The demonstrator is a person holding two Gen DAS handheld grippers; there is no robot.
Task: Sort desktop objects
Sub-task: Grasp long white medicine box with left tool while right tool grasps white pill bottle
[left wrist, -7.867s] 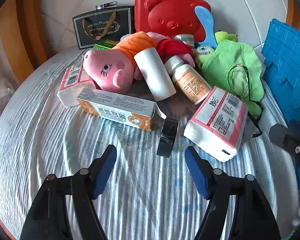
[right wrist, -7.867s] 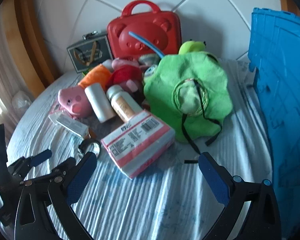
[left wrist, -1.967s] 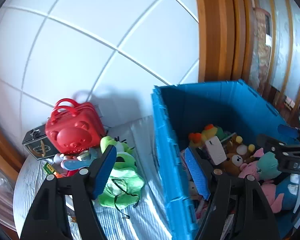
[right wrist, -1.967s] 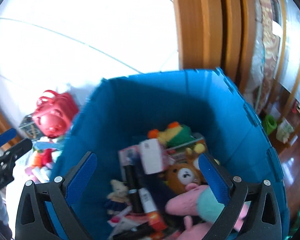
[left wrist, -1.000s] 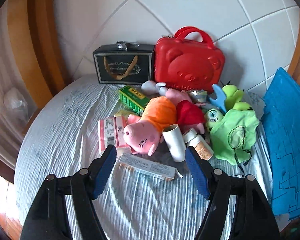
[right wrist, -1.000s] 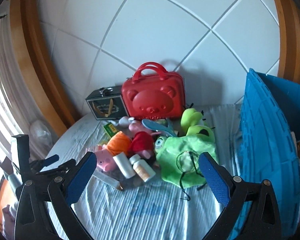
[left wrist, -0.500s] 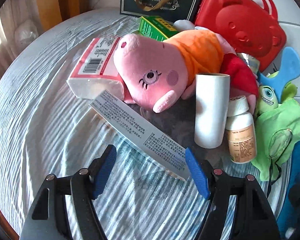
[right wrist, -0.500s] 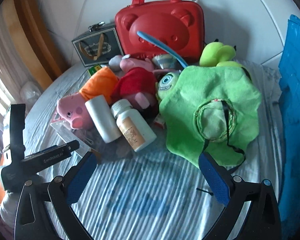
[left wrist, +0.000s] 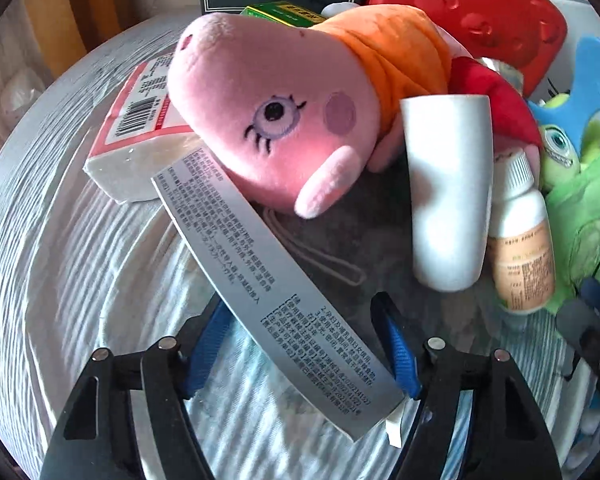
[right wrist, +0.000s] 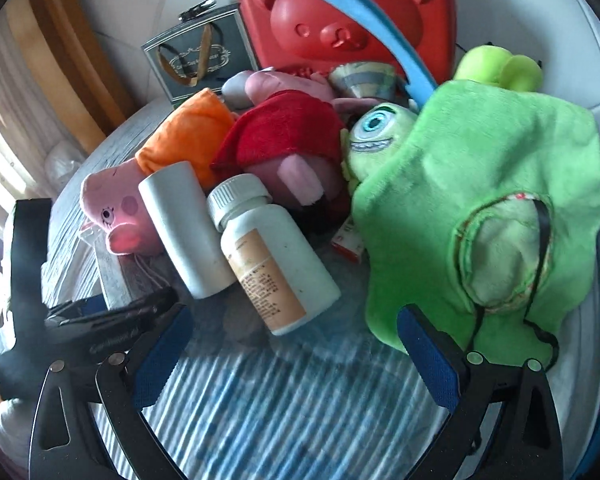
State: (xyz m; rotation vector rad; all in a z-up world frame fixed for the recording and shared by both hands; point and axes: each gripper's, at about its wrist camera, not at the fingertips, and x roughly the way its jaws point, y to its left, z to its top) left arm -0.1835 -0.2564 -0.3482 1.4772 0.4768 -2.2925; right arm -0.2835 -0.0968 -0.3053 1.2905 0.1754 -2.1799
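The left gripper point(left wrist: 302, 344) is closing around the near end of the long silver carton point(left wrist: 272, 292), which lies aslant toward the desk's point(left wrist: 60, 280) near edge with its far end against the pink pig plush point(left wrist: 276, 120); the pads do not look to be pressing it yet. I'd judge that carton light, hollow and easily crushed, so a gentle pinch across its narrow width near the end suits it best. The right gripper point(right wrist: 300, 344) hangs open and empty just short of the white pill bottle point(right wrist: 272, 256), which looks rigid, smooth and liable to roll, best taken across its body
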